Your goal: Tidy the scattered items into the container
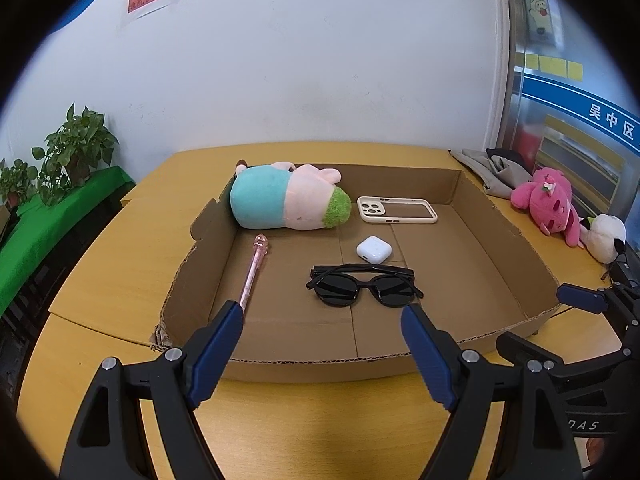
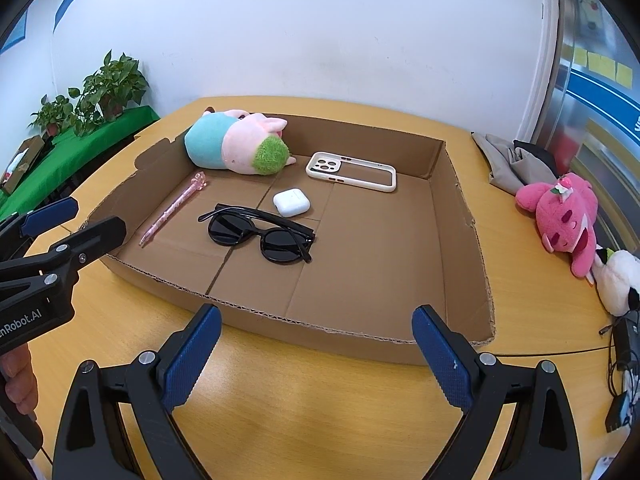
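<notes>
A shallow cardboard box (image 1: pixel 320 366) (image 2: pixel 340 338) lies on the wooden table. Inside it are a plush toy in teal, pink and green (image 1: pixel 286 196) (image 2: pixel 236 148), a cream phone case (image 1: pixel 396 210) (image 2: pixel 352 170), a white earbud case (image 1: pixel 374 249) (image 2: pixel 291 202), black sunglasses (image 1: pixel 362 286) (image 2: pixel 260 232) and a pink pen (image 1: pixel 253 270) (image 2: pixel 174 208). My left gripper (image 1: pixel 323 311) (image 2: pixel 100 212) hangs open over the box's near edge, holding nothing. My right gripper (image 2: pixel 316 312) (image 1: pixel 532 316) is open and empty just in front of the box.
To the right of the box, on the table (image 2: pixel 320 400), lie a pink plush (image 1: pixel 554 204) (image 2: pixel 564 216), a white and black plush (image 1: pixel 606 238) (image 2: pixel 618 280) and a grey cloth (image 1: pixel 490 168) (image 2: pixel 516 164). Potted plants (image 1: pixel 76 148) stand on a green-covered bench at left. Cables (image 2: pixel 624 360) trail at the right edge.
</notes>
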Action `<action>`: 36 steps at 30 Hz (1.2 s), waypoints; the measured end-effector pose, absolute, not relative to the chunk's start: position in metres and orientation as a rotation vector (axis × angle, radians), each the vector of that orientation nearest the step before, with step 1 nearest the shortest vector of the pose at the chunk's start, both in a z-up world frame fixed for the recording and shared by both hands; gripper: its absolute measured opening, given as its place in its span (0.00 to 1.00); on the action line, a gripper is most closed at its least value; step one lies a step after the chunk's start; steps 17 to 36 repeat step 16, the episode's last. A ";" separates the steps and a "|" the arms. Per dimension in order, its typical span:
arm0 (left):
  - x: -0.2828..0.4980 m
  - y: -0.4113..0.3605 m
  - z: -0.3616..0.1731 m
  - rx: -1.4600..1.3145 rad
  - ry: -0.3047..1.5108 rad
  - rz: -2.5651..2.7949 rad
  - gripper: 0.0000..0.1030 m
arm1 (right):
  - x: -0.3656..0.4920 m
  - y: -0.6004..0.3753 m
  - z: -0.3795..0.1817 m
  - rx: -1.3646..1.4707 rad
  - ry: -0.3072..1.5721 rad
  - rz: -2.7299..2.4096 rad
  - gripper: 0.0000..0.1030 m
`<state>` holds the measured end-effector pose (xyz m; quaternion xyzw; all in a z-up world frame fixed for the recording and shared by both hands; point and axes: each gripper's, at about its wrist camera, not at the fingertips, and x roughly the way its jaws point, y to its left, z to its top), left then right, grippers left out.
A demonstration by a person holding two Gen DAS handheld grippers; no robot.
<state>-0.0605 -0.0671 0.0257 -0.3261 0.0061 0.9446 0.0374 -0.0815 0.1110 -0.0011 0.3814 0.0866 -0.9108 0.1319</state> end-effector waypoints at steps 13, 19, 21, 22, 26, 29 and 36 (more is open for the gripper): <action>-0.064 -0.066 0.018 -1.057 0.026 2.902 0.79 | -0.082 0.111 -0.004 1.115 0.237 -2.646 0.95; -0.065 -0.066 0.016 -1.059 0.038 2.898 0.79 | -0.084 0.111 -0.005 1.120 0.242 -2.645 0.95; -0.065 -0.066 0.016 -1.059 0.038 2.898 0.79 | -0.084 0.111 -0.005 1.120 0.242 -2.645 0.95; -0.065 -0.066 0.016 -1.059 0.038 2.898 0.79 | -0.084 0.111 -0.005 1.120 0.242 -2.645 0.95; -0.065 -0.066 0.016 -1.059 0.038 2.898 0.79 | -0.084 0.111 -0.005 1.120 0.242 -2.645 0.95; -0.065 -0.066 0.016 -1.059 0.038 2.898 0.79 | -0.084 0.111 -0.005 1.120 0.242 -2.645 0.95; -0.065 -0.066 0.016 -1.059 0.038 2.898 0.79 | -0.084 0.111 -0.005 1.120 0.242 -2.645 0.95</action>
